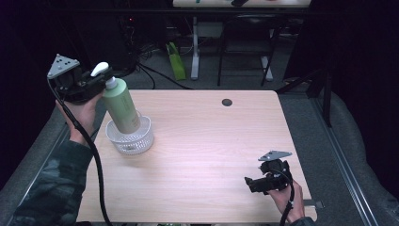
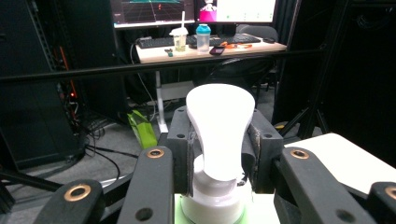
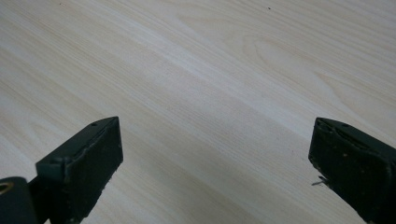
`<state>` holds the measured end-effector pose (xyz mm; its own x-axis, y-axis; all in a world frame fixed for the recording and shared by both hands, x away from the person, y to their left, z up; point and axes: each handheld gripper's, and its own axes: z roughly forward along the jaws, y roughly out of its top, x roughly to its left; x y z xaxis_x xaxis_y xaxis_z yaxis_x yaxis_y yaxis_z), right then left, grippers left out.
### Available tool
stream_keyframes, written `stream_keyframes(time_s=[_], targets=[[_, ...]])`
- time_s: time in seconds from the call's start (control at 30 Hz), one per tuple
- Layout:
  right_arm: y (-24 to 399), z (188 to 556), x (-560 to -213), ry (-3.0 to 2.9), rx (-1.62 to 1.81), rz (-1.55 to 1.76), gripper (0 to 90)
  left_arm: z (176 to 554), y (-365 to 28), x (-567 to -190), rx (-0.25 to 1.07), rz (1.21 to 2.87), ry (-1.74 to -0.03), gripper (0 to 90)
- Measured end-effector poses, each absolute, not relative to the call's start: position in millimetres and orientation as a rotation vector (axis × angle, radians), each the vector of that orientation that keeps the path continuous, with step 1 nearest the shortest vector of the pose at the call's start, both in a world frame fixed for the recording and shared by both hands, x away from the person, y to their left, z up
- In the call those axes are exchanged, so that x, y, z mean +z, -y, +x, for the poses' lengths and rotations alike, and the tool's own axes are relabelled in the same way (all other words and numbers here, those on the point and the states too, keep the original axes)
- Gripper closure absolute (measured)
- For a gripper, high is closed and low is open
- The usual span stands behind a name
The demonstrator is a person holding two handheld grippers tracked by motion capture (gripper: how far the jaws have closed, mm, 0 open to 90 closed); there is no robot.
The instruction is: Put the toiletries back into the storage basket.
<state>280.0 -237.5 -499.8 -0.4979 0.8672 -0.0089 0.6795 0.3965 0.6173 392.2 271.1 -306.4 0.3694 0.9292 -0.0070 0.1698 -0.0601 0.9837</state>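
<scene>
On the wooden table [image 1: 207, 141], a tilted green pump bottle [image 1: 121, 106].

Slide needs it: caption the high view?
Left gripper holds green pump bottle tilted in white basket; right gripper open over table.

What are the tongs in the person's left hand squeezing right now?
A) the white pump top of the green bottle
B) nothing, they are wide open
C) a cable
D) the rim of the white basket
A: the left tongs are shut on the white pump top of the green bottle, whose base sits in the white basket.
</scene>
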Motion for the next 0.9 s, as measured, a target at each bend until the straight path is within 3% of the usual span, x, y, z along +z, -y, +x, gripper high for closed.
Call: stream_keyframes(time_s=[0.9], targets=[[236.5, 280.9, -500.5, -2.338, 0.796, 1.336, 2.5, 397.0, -281.2, -332.2, 0.844, 1.511, -1.084, 67.7]])
